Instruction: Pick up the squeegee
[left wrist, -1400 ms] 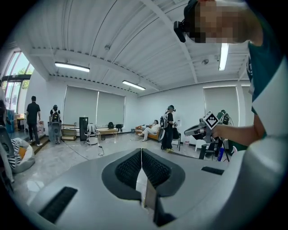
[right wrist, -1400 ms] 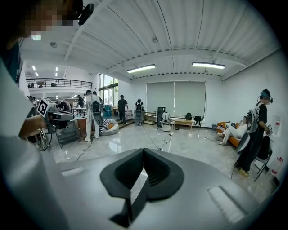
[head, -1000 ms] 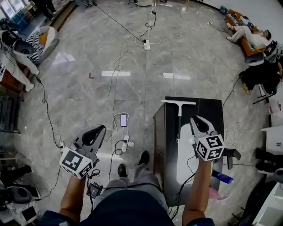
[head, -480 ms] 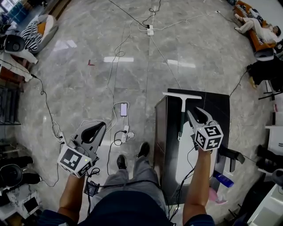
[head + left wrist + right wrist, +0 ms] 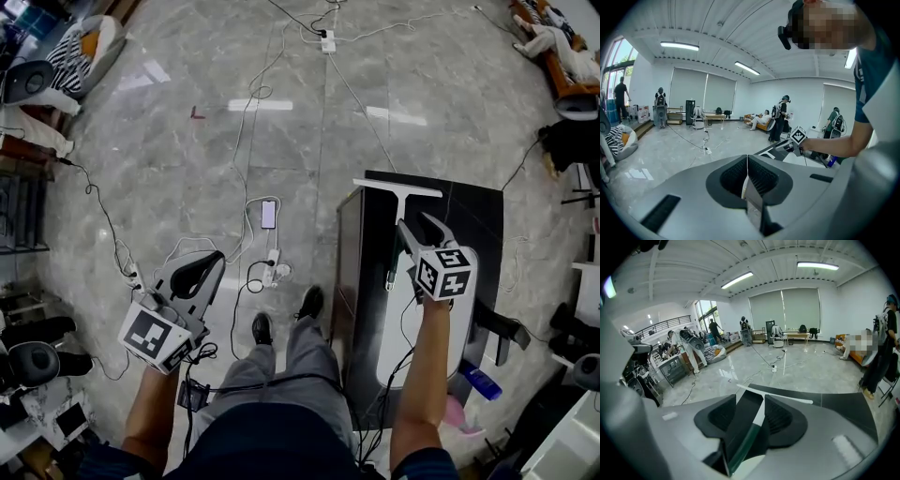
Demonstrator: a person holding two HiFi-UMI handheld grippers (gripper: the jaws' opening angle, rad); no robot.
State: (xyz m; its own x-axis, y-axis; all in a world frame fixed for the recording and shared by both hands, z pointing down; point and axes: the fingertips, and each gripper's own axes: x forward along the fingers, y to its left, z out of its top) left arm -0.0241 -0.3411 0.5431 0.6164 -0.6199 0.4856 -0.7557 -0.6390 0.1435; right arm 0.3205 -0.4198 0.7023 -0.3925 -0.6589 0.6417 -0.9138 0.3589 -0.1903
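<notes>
Squeegee handle straddled for the grasp
The squeegee (image 5: 395, 220) is laid on the desk (image 5: 469, 216). The right gripper (image 5: 419, 228) is being opened astride its handle, ready for clamping. The left gripper (image 5: 206, 261) is held clenched and empty beside the desk.

readable text: none in any view
left marker cube (image 5: 155, 339): black-and-white square patterns only, no letters or digits
right marker cube (image 5: 443, 273): same kind of pattern, no words
squeegee (image 5: 398, 190): no brand or label to be seen
phone (image 5: 269, 214) on floor: screen lit, too small to read
</notes>
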